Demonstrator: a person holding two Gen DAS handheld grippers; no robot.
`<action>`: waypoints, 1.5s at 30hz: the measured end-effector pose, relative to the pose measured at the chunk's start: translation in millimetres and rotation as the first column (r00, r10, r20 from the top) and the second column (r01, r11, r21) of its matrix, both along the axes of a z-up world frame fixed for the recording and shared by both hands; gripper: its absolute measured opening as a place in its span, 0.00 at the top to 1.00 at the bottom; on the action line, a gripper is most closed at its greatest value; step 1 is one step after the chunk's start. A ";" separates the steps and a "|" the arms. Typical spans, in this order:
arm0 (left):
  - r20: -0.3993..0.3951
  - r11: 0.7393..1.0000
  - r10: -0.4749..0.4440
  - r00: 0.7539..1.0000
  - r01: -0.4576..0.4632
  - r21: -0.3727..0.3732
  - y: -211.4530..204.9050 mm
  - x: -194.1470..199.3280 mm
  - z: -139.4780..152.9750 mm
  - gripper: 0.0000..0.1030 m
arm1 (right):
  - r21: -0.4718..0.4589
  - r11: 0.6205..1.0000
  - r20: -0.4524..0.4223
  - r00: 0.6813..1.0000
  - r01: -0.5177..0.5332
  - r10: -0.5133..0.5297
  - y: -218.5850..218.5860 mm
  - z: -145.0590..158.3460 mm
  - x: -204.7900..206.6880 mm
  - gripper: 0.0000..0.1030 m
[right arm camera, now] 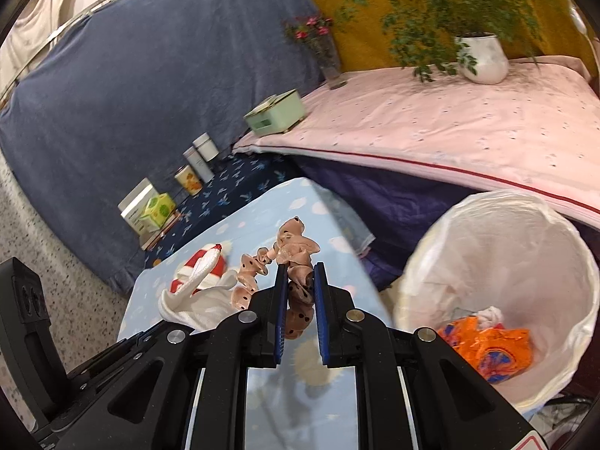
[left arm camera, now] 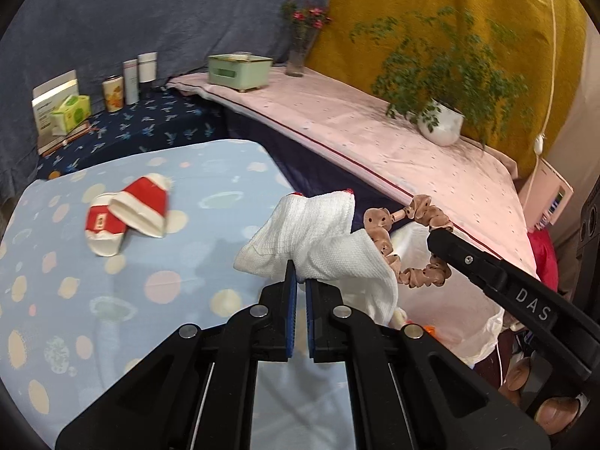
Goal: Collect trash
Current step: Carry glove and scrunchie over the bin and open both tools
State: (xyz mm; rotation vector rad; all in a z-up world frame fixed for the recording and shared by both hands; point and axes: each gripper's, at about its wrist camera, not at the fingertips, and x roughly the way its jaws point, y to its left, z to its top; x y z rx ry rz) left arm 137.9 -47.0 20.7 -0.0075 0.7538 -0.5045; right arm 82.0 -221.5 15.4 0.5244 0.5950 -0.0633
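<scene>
- White cloth (left arm camera: 318, 240) is pinched tight in the left gripper (left arm camera: 301, 285), up over the blue dotted table (left arm camera: 150, 300).
- Pink dotted scrunchie (right arm camera: 296, 300) is pinched in the right gripper (right arm camera: 300, 273).
- Near it stands the white-lined bin (right arm camera: 498, 225), with an orange wrapper (right arm camera: 487, 348) inside.
- Two red cups (left arm camera: 127, 213) lie on the table.

white waffle-weave cloth (left arm camera: 318, 242) | tan scrunchie (right arm camera: 296, 292), dark dots | red-and-white paper cups (left arm camera: 127, 213) | pale-blue table cover (left arm camera: 112, 300), cream and pink spots | white-lined bin (right arm camera: 525, 240), orange wrapper (right arm camera: 491, 345) | pink bedspread (left arm camera: 375, 127), maroon piping
</scene>
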 end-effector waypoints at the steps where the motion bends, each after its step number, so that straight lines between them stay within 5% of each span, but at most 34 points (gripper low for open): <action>1: 0.000 1.000 -0.013 1.000 0.013 0.003 -8.1 -1.6 -0.1 0.96 | 0.003 1.000 0.001 1.000 0.012 -0.012 -7.7 -0.4 -3.4 0.87; 20: -0.089 0.969 -0.237 0.967 0.241 0.044 -149.7 -26.9 -32.2 0.92 | 0.063 0.970 -0.043 0.972 0.234 -0.232 -125.3 -36.8 -62.8 0.87; 24: -0.064 0.978 -0.198 0.978 0.202 0.058 -150.7 -28.4 -33.1 0.54 | 0.071 0.965 -0.048 0.967 0.252 -0.249 -137.0 -41.9 -68.1 0.87; 38: -0.092 0.993 -0.089 0.992 0.096 0.070 -118.8 -19.8 -39.5 0.53 | 0.074 0.968 -0.056 0.971 0.238 -0.234 -135.3 -48.7 -61.1 0.86; 45: -0.086 0.995 -0.040 0.995 0.047 0.083 -101.5 -20.6 -41.7 0.45 | 0.075 0.963 -0.085 0.964 0.260 -0.253 -134.1 -53.6 -55.8 0.68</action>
